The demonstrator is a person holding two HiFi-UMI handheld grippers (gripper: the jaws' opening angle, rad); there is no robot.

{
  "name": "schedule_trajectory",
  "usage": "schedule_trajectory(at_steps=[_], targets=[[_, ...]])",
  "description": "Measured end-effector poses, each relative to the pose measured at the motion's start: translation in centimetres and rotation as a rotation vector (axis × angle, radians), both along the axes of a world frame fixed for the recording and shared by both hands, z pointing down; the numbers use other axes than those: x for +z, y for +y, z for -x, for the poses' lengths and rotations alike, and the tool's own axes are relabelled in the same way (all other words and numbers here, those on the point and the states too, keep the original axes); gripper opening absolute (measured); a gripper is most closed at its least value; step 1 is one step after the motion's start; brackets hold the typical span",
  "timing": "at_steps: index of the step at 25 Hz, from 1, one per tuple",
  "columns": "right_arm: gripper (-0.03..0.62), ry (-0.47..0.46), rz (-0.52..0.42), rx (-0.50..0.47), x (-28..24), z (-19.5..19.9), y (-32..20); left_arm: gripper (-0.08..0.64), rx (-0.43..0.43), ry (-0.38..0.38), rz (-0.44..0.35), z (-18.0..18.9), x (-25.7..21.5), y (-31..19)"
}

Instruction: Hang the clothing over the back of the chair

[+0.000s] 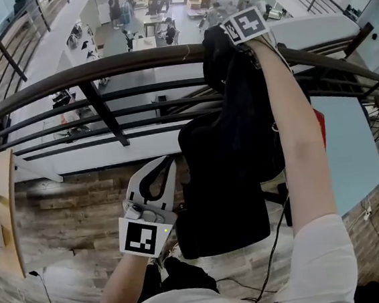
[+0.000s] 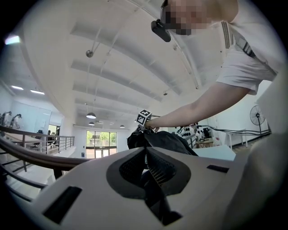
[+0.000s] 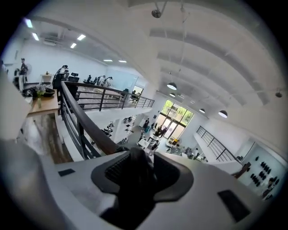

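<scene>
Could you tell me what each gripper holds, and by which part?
The left gripper is shut on a thin fold low on the black clothing. A bunch at its top sits between the right gripper's fingers; whether they press it cannot be told.

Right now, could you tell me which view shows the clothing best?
The head view: the clothing shows as a long drape. The left gripper view shows a bunched part beyond a fold between its jaws; the right gripper view, only a fold between its jaws.
</scene>
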State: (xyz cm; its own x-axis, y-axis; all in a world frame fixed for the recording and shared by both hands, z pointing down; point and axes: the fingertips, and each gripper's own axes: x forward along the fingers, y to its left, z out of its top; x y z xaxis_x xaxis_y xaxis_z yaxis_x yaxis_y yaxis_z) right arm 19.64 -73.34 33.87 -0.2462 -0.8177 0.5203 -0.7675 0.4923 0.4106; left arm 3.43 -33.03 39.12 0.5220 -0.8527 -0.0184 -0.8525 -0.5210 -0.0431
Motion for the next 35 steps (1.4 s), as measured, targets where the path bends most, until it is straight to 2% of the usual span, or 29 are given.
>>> schedule_trajectory(at_steps=[2, 3, 6, 10, 11, 16, 18, 22, 28, 35], targets=[[0.205, -0.029, 0.061, -0.012, -0.4, -0.5, 0.3, 0.034, 0.007, 0.003, 0.003, -0.2, -0.1, -0.1], [0.219, -0.048, 0.078, -0.016, -0.8, -0.7, 0.4, 0.034, 0.009, 0.006, 0.003, -0.2, -0.2, -0.2], [0.223, -0.075, 0.086, -0.03, -2.1, -0.8, 1.1, 0.035, 0.02, 0.013, -0.001, -0.7, -0.5, -0.4], [0.225, -0.023, 0.02, -0.042, -3.0, -1.1, 2.2, 0.034, 0.047, 0.021, -0.012, -1.5, -1.1, -0.4], [0.219, -0.031, -0.011, -0.038, -3.4, -1.3, 2.5, 0.035, 0.054, 0.023, -0.013, -1.7, -1.1, -0.4], [0.061, -0.096, -0.156, 0.032, -6.0, -3.3, 4.0, 0.035, 0.086, 0.018, -0.02, -2.3, -1.3, -0.2], [0.041, -0.128, -0.192, 0.065, -6.9, -4.3, 5.0, 0.034, 0.105, 0.02, -0.022, -2.5, -1.3, 0.1], [0.024, -0.177, -0.254, 0.138, -8.3, -6.2, 7.6, 0.035, 0.143, 0.041, -0.027, -2.2, -1.7, 0.5], [0.018, -0.139, -0.295, 0.203, -9.4, -7.8, 13.5, 0.035, 0.195, 0.058, -0.035, -0.7, -2.4, 1.2], [0.018, -0.179, -0.297, 0.269, -9.2, -9.2, 22.2, 0.034, 0.265, 0.042, -0.082, 1.1, -3.7, 3.6]])
